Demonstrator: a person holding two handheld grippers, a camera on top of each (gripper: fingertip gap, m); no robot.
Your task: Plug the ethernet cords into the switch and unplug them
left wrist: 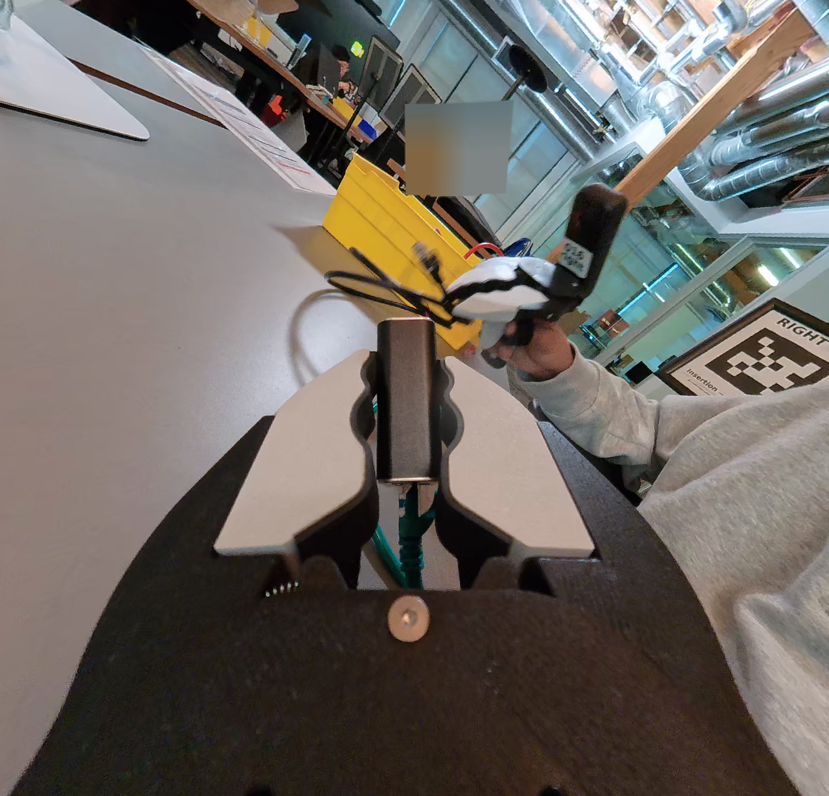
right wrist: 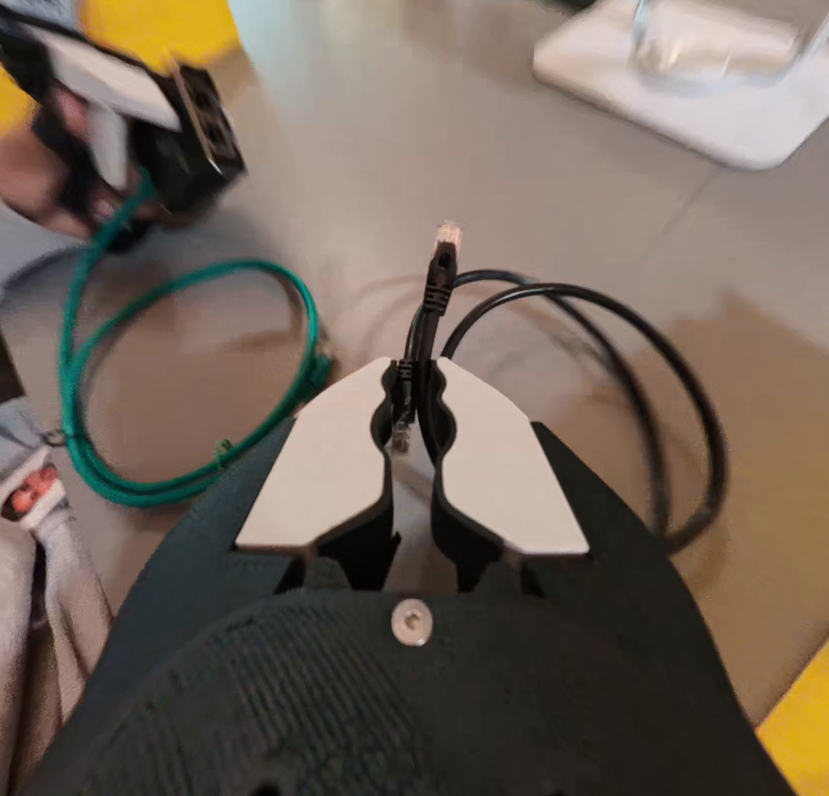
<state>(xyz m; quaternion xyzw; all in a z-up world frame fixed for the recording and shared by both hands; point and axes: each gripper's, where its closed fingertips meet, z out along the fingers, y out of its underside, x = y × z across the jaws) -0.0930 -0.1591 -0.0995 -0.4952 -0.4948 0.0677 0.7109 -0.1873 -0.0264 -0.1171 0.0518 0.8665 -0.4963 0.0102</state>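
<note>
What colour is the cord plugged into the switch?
Green; the ethernet cord hangs from the switch, clearest in the right wrist view.

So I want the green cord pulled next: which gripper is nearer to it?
Left. The left gripper grips the switch where the green cord plugs in; the right gripper holds the black cord apart.

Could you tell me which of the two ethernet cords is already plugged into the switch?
The green cord: one end runs into the switch held by the left gripper. The black cord sits in the right gripper, plug free.
</note>
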